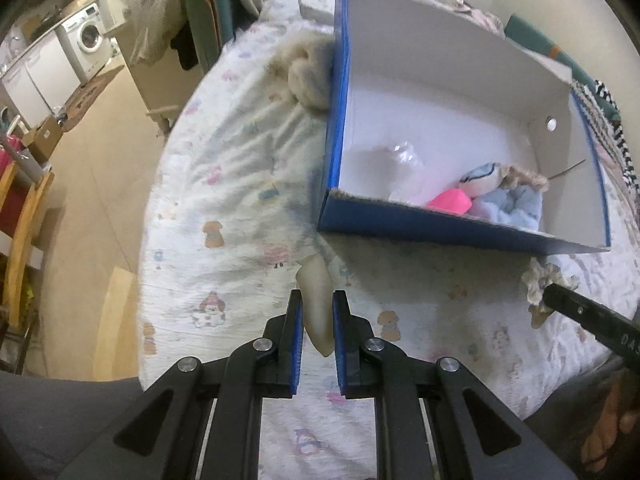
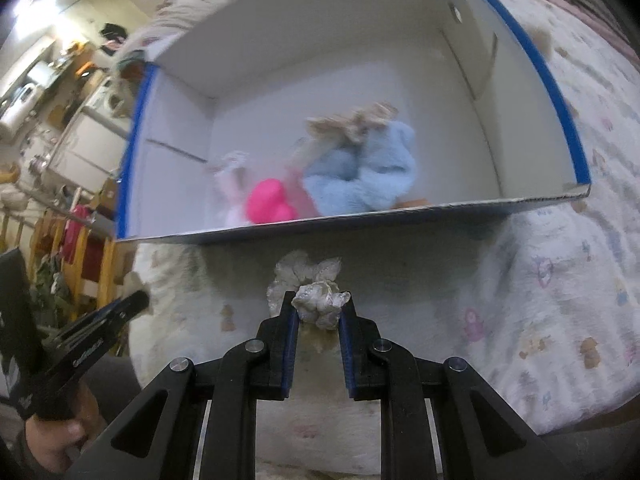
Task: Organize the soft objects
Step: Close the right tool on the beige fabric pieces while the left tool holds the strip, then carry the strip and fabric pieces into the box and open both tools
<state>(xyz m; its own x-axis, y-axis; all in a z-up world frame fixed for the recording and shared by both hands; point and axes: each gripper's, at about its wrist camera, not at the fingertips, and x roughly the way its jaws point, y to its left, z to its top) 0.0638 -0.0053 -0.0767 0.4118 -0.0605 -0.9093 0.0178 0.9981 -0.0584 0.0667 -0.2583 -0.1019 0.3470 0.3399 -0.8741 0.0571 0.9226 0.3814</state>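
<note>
1. Closest to my left lens, the left gripper (image 1: 317, 312) is nearly closed on a pale cream soft piece (image 1: 317, 300), which hangs out both ends of the pads over the printed bedsheet (image 1: 224, 184).
2. My right gripper (image 2: 319, 312) is part closed around a crinkly beige scrunchie (image 2: 318, 305); more of its ruffle sticks out ahead of the fingertips, just short of the box.
3. That blue-sided box (image 1: 400, 222) sits on the bed ahead of both tools, its near wall facing me. Inside, against that wall, lie a pink item (image 2: 269, 202), a light blue plush (image 2: 360, 178) and a whitish piece (image 2: 232, 188).
4. I judge the step in hand to be carrying both held pieces into the box.
5. To do it well, I would lift each piece above the near wall before going forward, so the dangling ends do not catch the cardboard edge.
6. I would aim for the bare floor deeper in the box, beyond the pile.
7. I would bring the grippers in one after the other, since they sit near each other.
8. Another fuzzy beige bundle (image 1: 310, 80) rests against the box's outer left wall, not yet collected.
</note>
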